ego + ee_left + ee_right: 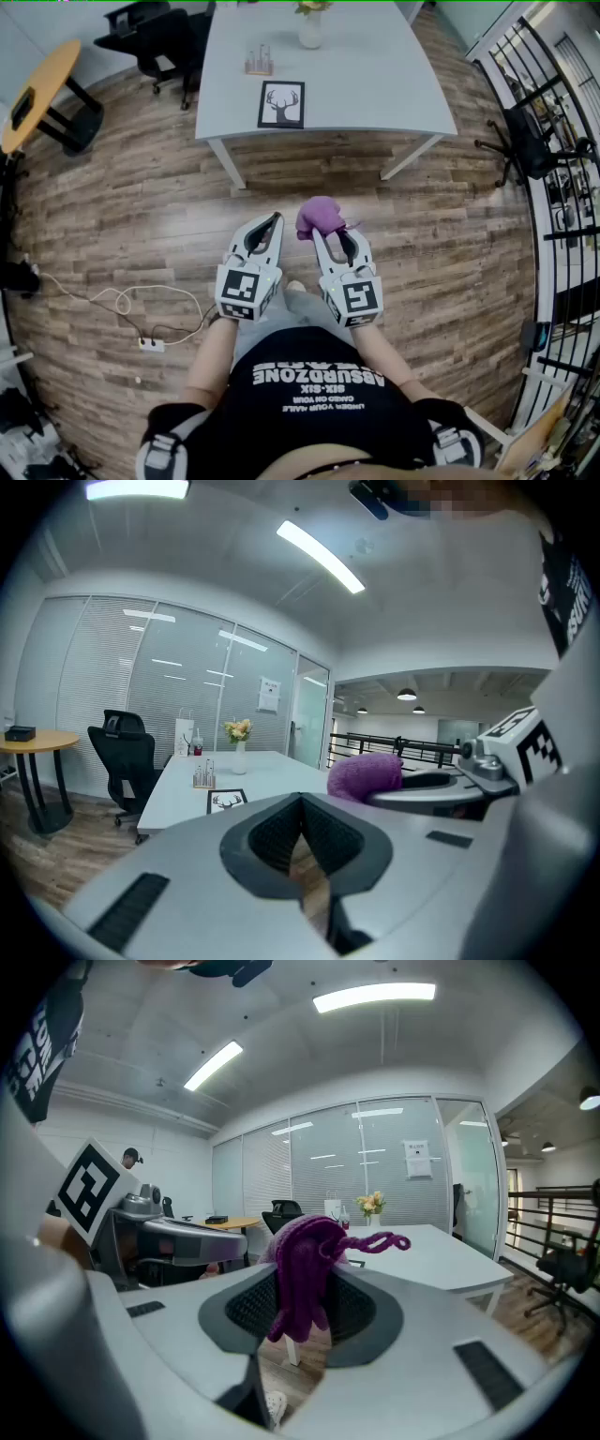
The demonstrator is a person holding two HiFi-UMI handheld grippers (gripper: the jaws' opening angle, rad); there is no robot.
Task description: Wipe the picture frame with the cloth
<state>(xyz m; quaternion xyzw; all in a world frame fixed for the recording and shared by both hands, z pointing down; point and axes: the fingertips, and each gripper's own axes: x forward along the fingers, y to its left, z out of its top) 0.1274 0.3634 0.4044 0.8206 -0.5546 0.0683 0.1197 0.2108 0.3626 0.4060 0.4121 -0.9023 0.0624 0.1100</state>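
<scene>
- Right gripper: I see its jaws clenched on the purple cloth. The cloth bunches above the jaw tips, hangs down between the pads, and trails one looped strand to the right.
- Left gripper: I see its jaws pressed together at the tips with nothing between them. It is held just beside the right gripper, not touching it, over the wooden floor.
- Both grippers are held in front of the person's body, well apart from the table.
- Picture frame: it has a black border, a white ground and a dark stag's head with antlers. It lies flat on the white table, by the near edge and toward the near left corner, with nothing touching it.
- Small rack of bottles: it sits just beyond the frame, toward the left edge.
- Vase of flowers: it stands at the far edge of the table.
- Black office chair: it stands off the far left corner of the table.
- Round yellow table: it is further left again.
</scene>
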